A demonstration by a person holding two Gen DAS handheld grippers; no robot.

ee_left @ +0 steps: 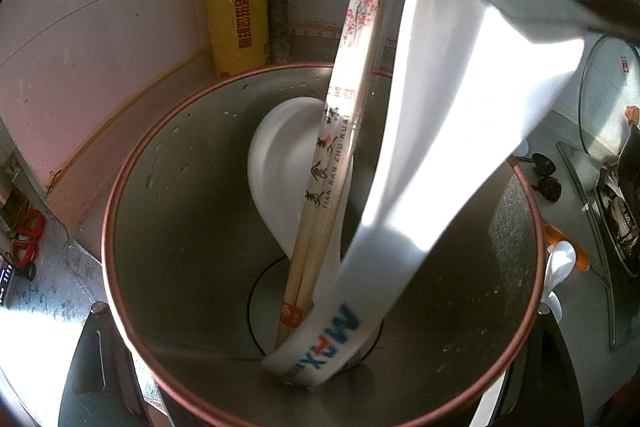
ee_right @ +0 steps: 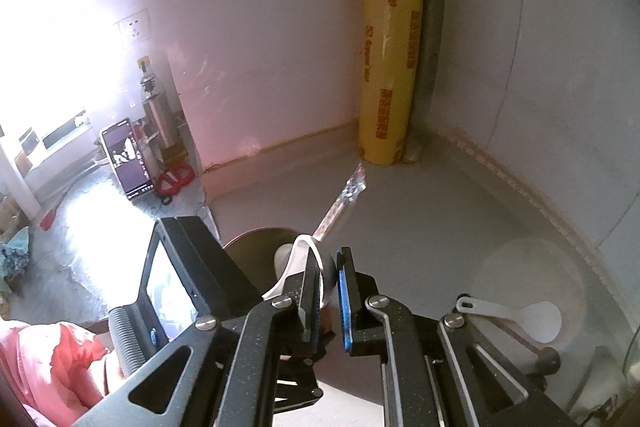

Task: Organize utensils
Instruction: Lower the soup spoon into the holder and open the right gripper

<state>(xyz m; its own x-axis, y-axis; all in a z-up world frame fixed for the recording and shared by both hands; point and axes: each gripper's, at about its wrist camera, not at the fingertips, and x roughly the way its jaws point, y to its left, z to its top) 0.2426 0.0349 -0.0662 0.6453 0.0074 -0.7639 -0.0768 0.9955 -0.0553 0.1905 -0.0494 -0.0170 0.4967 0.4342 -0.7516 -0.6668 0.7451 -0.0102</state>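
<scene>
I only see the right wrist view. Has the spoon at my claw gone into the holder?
Observer: Yes. In the left wrist view the spoon stands in the holder, and its lettered end reaches the floor.
Operator: What else is down in there?
Observer: Beside the wrapped chopsticks, a second spoon rests with its bowl against the far wall.
</scene>
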